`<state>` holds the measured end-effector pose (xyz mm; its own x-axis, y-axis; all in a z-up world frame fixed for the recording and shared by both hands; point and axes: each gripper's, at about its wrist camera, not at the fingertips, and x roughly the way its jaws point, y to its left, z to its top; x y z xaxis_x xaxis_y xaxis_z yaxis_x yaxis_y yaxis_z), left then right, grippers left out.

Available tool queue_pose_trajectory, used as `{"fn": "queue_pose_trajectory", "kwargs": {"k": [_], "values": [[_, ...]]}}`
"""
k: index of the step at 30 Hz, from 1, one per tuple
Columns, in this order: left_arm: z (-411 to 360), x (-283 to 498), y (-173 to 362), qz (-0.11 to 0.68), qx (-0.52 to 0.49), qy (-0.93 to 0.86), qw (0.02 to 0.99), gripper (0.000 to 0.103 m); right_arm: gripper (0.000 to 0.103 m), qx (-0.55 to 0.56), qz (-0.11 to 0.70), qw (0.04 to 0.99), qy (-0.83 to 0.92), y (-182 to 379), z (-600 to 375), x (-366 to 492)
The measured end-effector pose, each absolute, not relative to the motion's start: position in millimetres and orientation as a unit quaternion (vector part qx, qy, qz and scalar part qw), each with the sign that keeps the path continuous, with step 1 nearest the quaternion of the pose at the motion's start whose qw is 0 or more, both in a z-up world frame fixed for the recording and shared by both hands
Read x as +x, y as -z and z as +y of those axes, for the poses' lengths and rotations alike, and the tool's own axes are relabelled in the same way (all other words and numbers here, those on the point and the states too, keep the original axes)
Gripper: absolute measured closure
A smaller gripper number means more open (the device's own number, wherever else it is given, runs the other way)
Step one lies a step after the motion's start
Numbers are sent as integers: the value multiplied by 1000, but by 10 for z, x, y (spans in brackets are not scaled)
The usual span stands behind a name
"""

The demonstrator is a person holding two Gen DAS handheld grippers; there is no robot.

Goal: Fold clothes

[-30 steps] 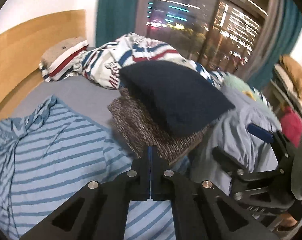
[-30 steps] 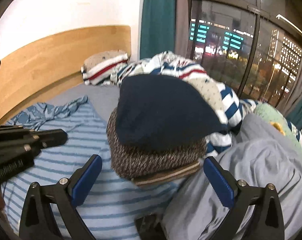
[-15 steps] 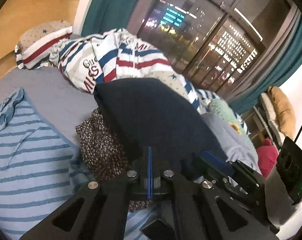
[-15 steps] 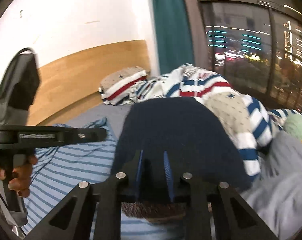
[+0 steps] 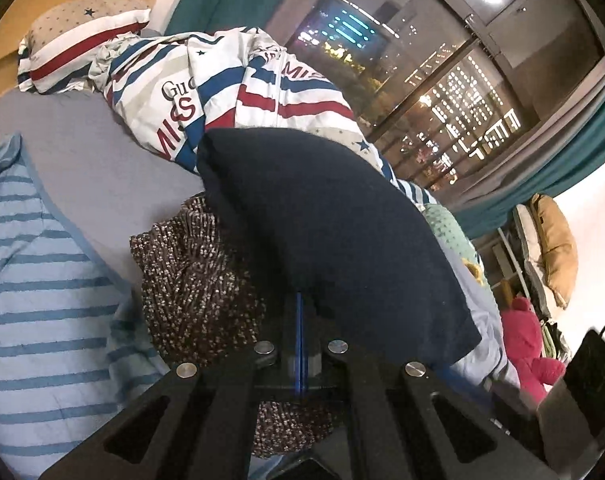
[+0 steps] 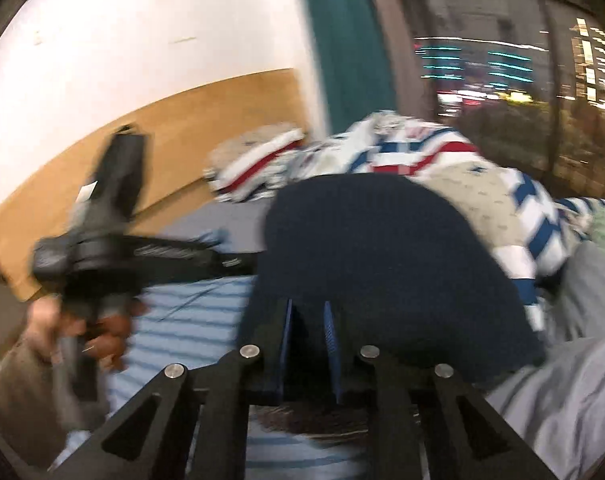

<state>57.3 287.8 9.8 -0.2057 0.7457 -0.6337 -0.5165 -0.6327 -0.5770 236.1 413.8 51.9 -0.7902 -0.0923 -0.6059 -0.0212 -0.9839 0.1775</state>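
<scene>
At the left of my left view the striped blue shirt (image 5: 42,300) lies spread flat on the grey bed sheet (image 5: 86,172), not yet folded, I judge. At centre, 2 folded pieces already sit stacked: the navy garment (image 5: 334,240) on the speckled knit (image 5: 194,292). My left gripper (image 5: 300,320) has its fingers pressed together at the stack's near edge; whether cloth is caught I cannot tell. My right gripper (image 6: 308,344) has just been closing and pinches the navy garment's near edge at lower centre.
</scene>
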Motion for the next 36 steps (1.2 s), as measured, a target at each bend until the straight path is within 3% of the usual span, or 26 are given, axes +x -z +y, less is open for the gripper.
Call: {"fn": "queue_pose_trajectory", "kwargs": {"k": [5, 8, 15, 17, 18, 19, 20, 22, 25, 27, 29, 30, 33, 34, 36], "values": [[2687, 710, -72, -163, -476, -748, 433, 103, 79, 337, -80, 50, 937, -402, 4038, 2490], [2677, 745, -53, -181, -484, -737, 435, 103, 63, 341, -108, 48, 933, -350, 4124, 2559], [2680, 816, 6, -212, -511, -697, 457, 102, 62, 341, -122, 34, 931, -344, 4150, 2566], [2617, 825, 22, -236, -515, -679, 467, 84, 60, 341, -153, 38, 927, -325, 4234, 2591], [2585, 828, 28, -248, -516, -671, 471, 46, 58, 336, -166, 42, 926, -325, 4276, 2617], [2549, 842, 15, -260, -512, -668, 473, 21, 55, 330, -180, 44, 925, -321, 4325, 2646], [2513, 855, 2, -271, -508, -666, 474, 23, 54, 325, -191, 41, 925, -324, 4378, 2676], [2484, 884, -38, -275, -500, -667, 480, 45, 54, 314, -207, 25, 926, -342, 4488, 2716], [2582, 947, -66, -240, -506, -675, 480, 64, 54, 303, -228, 10, 925, -399, 4617, 2768], [2697, 987, -17, -224, -520, -668, 482, 79, 53, 302, -201, -13, 932, -472, 4593, 2726], [2799, 1032, 34, -215, -529, -665, 481, 85, 49, 300, -173, -36, 937, -545, 4568, 2685], [2828, 1047, 51, -209, -531, -671, 474, 95, 48, 299, -159, -49, 940, -582, 4562, 2663], [2822, 1074, 68, -211, -528, -675, 471, 96, 41, 295, -119, -97, 943, -697, 4672, 2606], [2806, 1075, 71, -215, -528, -672, 473, 96, 33, 295, -112, -107, 943, -724, 4737, 2584], [2780, 1059, 79, -222, -530, -670, 471, 96, 27, 308, -127, -105, 937, -711, 4920, 2522]]}}
